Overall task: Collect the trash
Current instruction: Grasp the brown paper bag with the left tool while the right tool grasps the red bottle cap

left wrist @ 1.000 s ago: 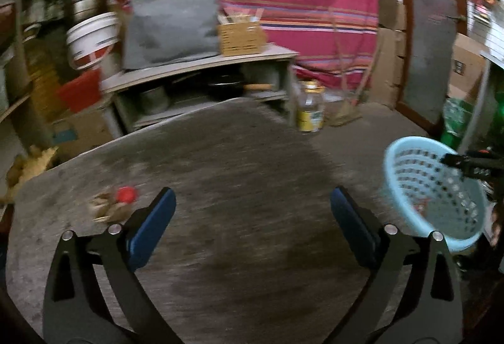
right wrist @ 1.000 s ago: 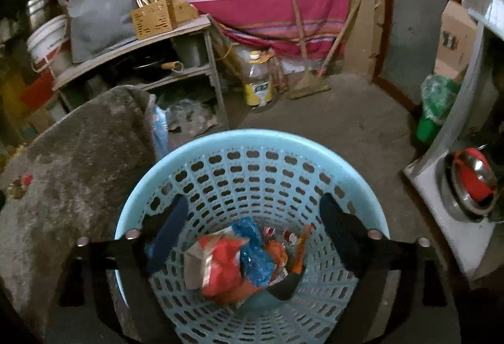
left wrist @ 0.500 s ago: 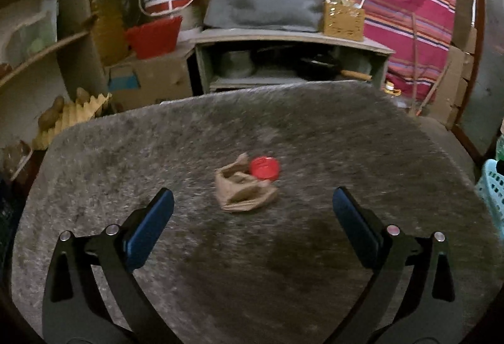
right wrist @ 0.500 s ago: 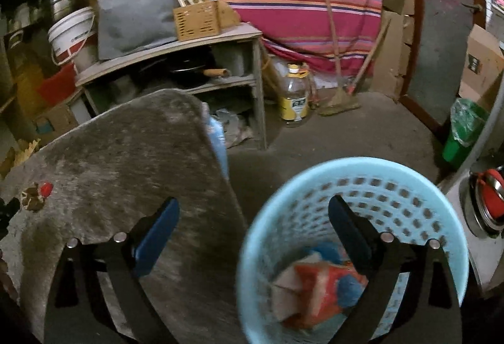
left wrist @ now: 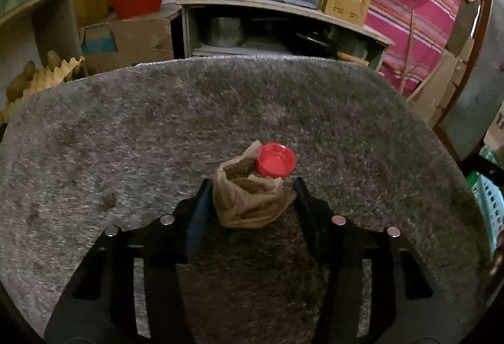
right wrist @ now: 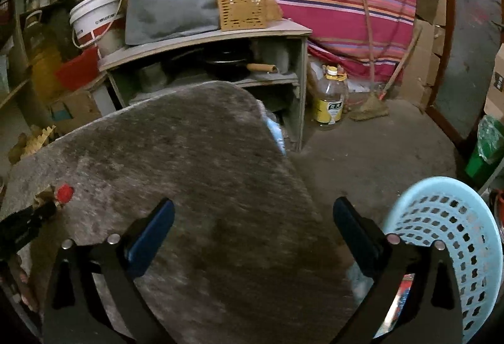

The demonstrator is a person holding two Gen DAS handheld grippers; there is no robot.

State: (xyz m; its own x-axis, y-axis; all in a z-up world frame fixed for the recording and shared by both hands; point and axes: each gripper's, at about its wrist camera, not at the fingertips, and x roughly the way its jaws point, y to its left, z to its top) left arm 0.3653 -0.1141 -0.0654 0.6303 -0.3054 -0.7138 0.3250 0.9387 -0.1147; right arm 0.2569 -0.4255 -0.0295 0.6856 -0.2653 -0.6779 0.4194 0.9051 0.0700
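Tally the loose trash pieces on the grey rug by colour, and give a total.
Brown: 1, the crumpled brown paper, between the closing jaws of the left gripper.
Red: 1, the red cap, right against the paper.
Total: 2 on the grey rug.
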